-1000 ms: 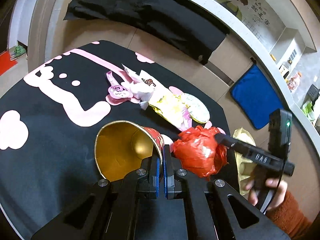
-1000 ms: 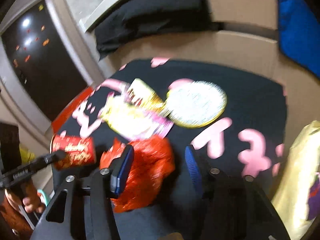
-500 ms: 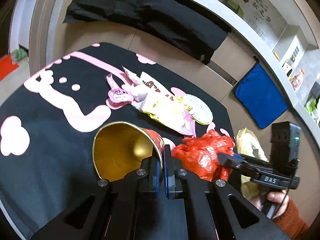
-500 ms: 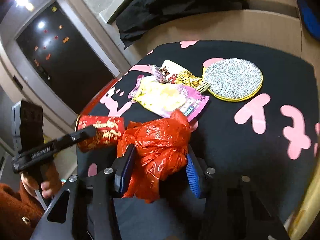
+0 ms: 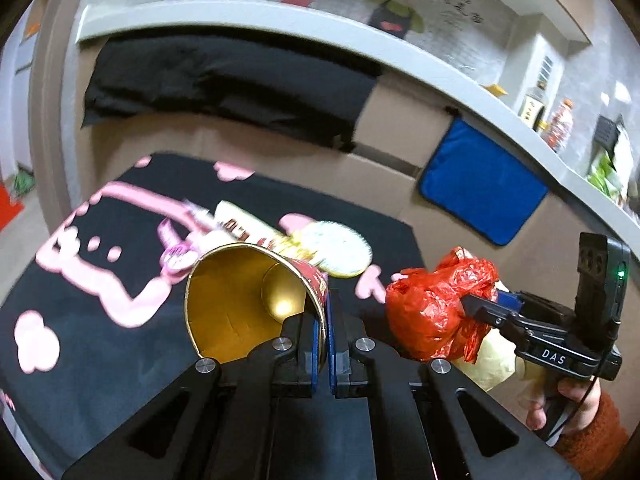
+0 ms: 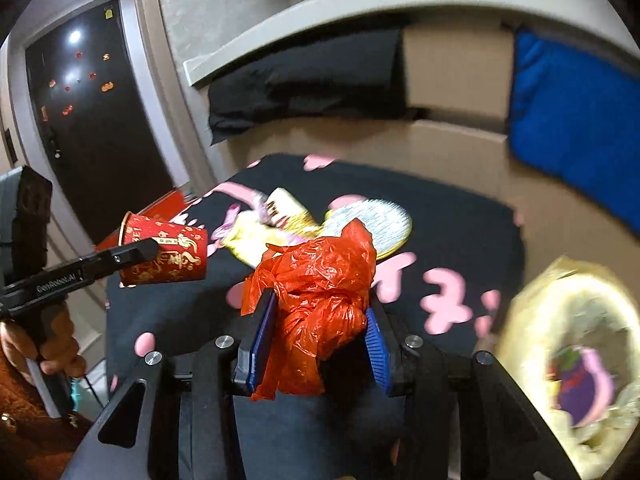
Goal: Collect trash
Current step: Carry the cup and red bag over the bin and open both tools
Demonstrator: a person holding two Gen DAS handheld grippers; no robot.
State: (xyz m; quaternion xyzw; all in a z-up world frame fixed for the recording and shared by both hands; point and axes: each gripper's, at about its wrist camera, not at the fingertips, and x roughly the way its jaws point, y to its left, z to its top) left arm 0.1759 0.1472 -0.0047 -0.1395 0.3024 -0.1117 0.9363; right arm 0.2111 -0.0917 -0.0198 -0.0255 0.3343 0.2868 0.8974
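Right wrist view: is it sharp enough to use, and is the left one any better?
Right wrist view: the red bag in the right gripper is crisp, but the wrappers and the yellow bag at the right are motion-smeared. Left wrist view: the cup in the left gripper is sharp with a glare spot inside; the tablecloth is mildly blurred. Both show fisheye bending.

Both wrist views look close down at the black table (image 5: 100,344), crossing.

Red paper cup (image 5: 256,292) tipped sideways, gold inside showing; crumpled red plastic bag (image 6: 320,292) bunched up; wrappers (image 6: 260,236) lying flat on surface.
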